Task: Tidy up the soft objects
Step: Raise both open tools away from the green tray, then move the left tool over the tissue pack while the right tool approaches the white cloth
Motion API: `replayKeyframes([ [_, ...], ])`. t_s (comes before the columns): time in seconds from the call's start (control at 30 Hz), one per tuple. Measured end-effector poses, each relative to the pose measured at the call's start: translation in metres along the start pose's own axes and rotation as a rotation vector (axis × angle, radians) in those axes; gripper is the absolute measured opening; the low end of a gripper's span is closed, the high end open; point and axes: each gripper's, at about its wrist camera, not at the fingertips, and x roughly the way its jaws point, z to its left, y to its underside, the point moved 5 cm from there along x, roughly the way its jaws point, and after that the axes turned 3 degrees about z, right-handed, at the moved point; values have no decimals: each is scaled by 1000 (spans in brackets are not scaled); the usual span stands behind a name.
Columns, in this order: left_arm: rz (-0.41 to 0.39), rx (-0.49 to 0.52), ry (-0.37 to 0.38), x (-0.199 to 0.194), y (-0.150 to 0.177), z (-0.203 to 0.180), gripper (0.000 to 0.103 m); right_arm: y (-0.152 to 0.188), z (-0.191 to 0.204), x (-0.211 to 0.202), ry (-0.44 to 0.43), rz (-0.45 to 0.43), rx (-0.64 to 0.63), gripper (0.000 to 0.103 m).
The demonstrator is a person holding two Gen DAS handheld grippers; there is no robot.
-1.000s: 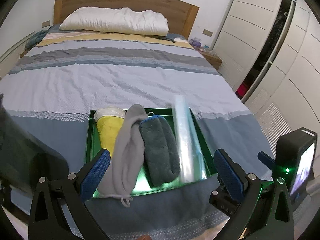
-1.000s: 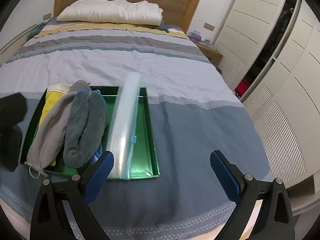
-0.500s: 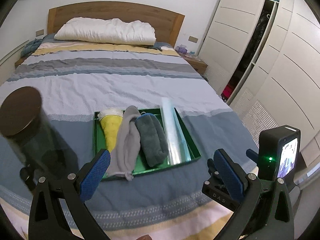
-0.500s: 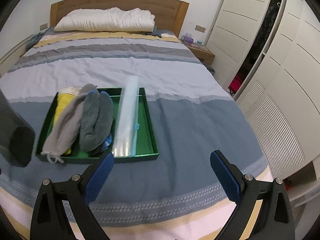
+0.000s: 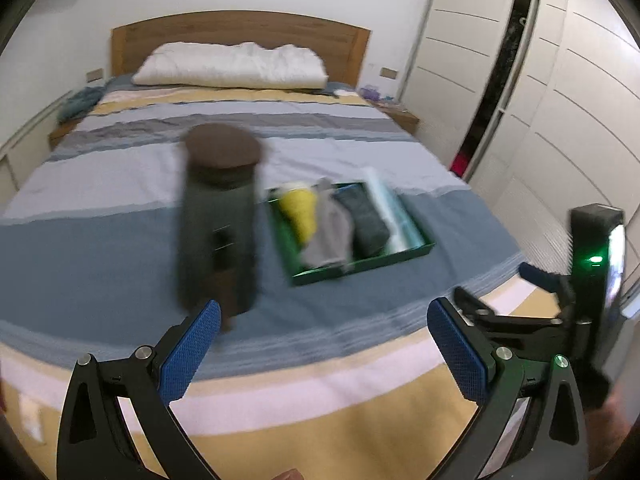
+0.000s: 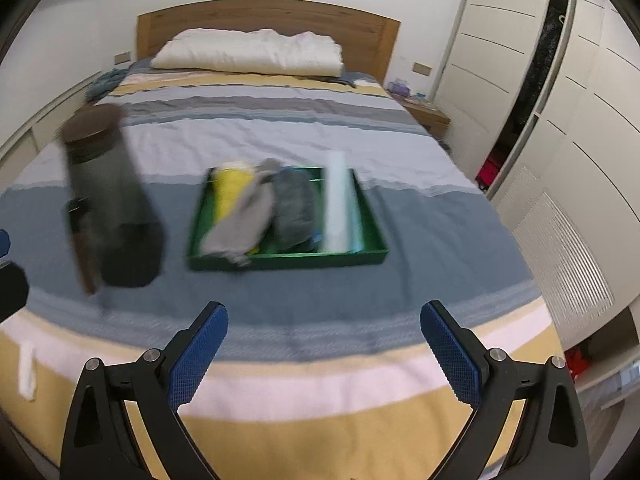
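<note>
You hold both grippers above the foot of the bed (image 6: 280, 292), which carries a striped cover in blue-grey, white, grey and yellow bands. The left gripper (image 5: 320, 340) has its blue-padded fingers (image 5: 192, 348) spread wide, grasping nothing. The right gripper (image 6: 324, 344) is likewise released and empty.

In the right wrist view, the green tray (image 6: 288, 260) lies on the blue-grey band at 12 o'clock from the fingers. It contains, from 9 o'clock to 3 o'clock, a yellow cloth (image 6: 230, 192), a light grey cloth (image 6: 240, 228), a dark grey towel (image 6: 294, 208) and a clear plastic roll (image 6: 338, 208). The four items lie side by side, lengthwise in the tray.

A dark cylinder with a brown lid (image 6: 108, 196) stands at 10 o'clock, well apart from the tray; it is motion-blurred.

A white pillow (image 6: 248, 54) rests against the wooden headboard (image 6: 268, 14) at the far end. White wardrobe doors (image 6: 560, 120) line the room at 2 o'clock. A wooden nightstand (image 6: 430, 114) stands beside the bed's far corner.
</note>
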Motion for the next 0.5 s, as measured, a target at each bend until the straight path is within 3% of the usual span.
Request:
replayKeyframes([
  [0.17,-5,28,-107,-37,33,72,101,23,63,-47,-67,15,-26,99],
  [0.5,125,-35,-291,-73,116,226,101,64,210,-93,-263,107,-96,99],
])
